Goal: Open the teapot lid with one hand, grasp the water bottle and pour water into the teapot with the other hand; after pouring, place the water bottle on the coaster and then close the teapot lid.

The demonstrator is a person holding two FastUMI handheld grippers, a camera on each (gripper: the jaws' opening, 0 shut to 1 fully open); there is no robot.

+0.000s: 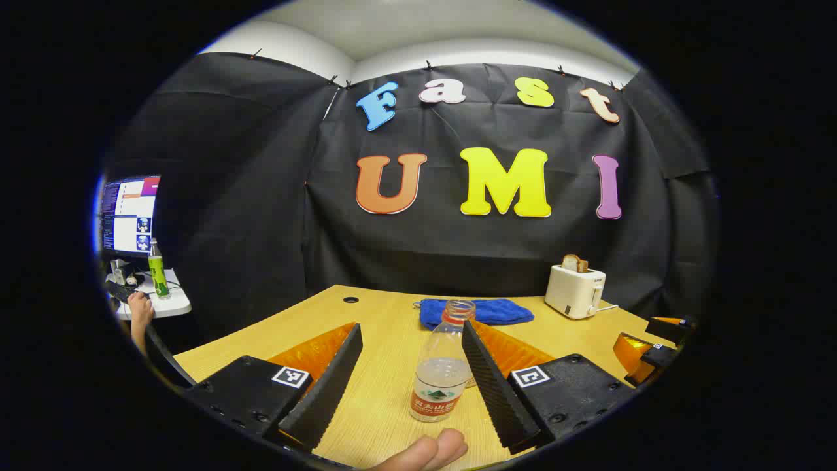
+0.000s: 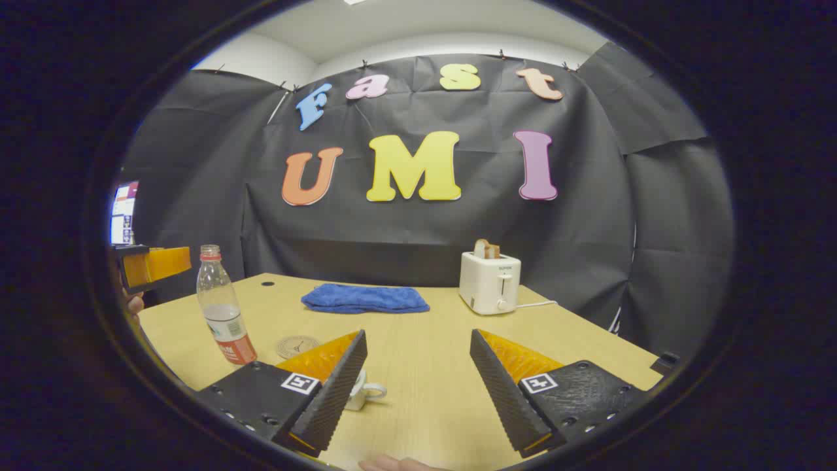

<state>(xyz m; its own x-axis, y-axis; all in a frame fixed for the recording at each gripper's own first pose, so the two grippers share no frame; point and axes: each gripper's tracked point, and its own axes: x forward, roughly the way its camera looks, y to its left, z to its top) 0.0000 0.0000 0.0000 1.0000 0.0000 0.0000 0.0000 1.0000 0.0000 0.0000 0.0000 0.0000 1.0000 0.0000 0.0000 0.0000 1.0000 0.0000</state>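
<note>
The water bottle is seen standing upright and uncapped on the wooden table, between the two spread fingers of the left gripper; the right finger lies just beside the bottle's shoulder, and whether it touches cannot be told, while the left finger is well apart from it. The left gripper is therefore held wide, clasping nothing. A fingertip of the holding hand is seen at the bottom edge. The bottle is about a third full.

In the right gripper view, the right gripper is likewise held wide over bare table, with nothing between its fingers. A small white piece with a looped handle, largely hidden behind the left finger, is seen on the table; what it is cannot be told for certain. One round coaster lies flat near the bottle's base. The single bottle stands to the left.

Farther back, one folded blue towel is laid on the table. One white toaster with one slice of bread in it stands toward the right. Off the table, one monitor and one green bottle are seen on a side desk.
</note>
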